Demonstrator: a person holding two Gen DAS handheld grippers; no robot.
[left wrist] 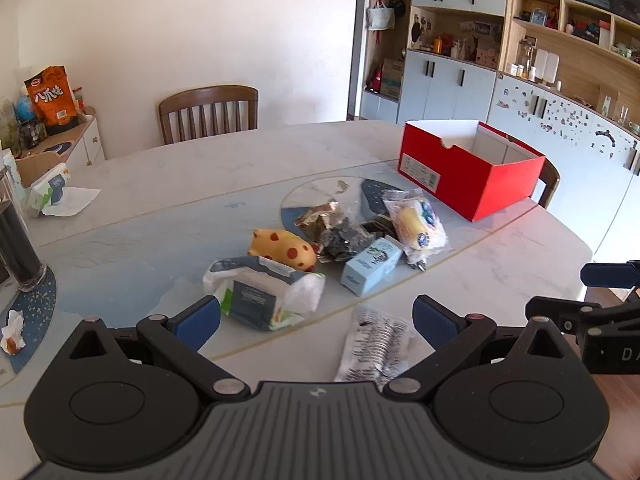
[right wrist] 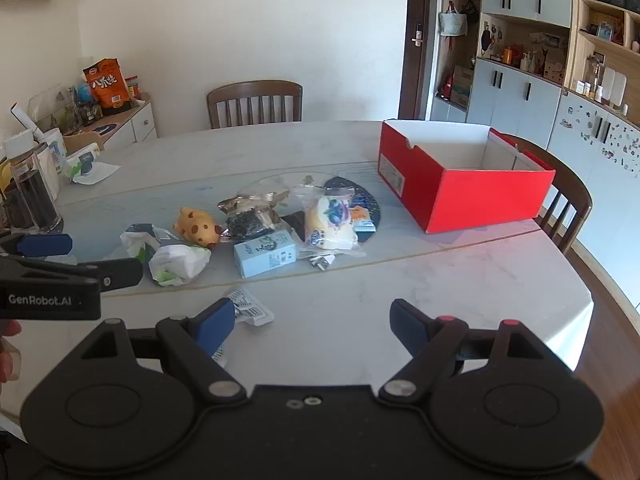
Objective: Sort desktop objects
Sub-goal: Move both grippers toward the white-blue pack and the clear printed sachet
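Observation:
A cluster of objects lies mid-table: a wet-wipes pack (left wrist: 262, 298) (right wrist: 176, 260), a yellow spotted pig toy (left wrist: 284, 249) (right wrist: 198, 226), a dark snack bag (left wrist: 344, 236) (right wrist: 250, 218), a light blue carton (left wrist: 370, 266) (right wrist: 266, 258), a bagged bun (left wrist: 418, 222) (right wrist: 330, 222) and a clear printed packet (left wrist: 374, 346) (right wrist: 248, 308). An open red box (left wrist: 468, 172) (right wrist: 460, 182) stands at the right. My left gripper (left wrist: 316, 320) is open and empty, above the near edge by the wipes and packet. My right gripper (right wrist: 312, 322) is open and empty over bare table.
The marble table (right wrist: 440, 280) has a curved near edge. A dark glass jar (left wrist: 16, 248) and crumpled tissue (left wrist: 14, 334) sit at the left, on a blue mat. Wooden chairs (left wrist: 208, 112) (right wrist: 568, 200) stand behind and right of the table. Cabinets line the right wall.

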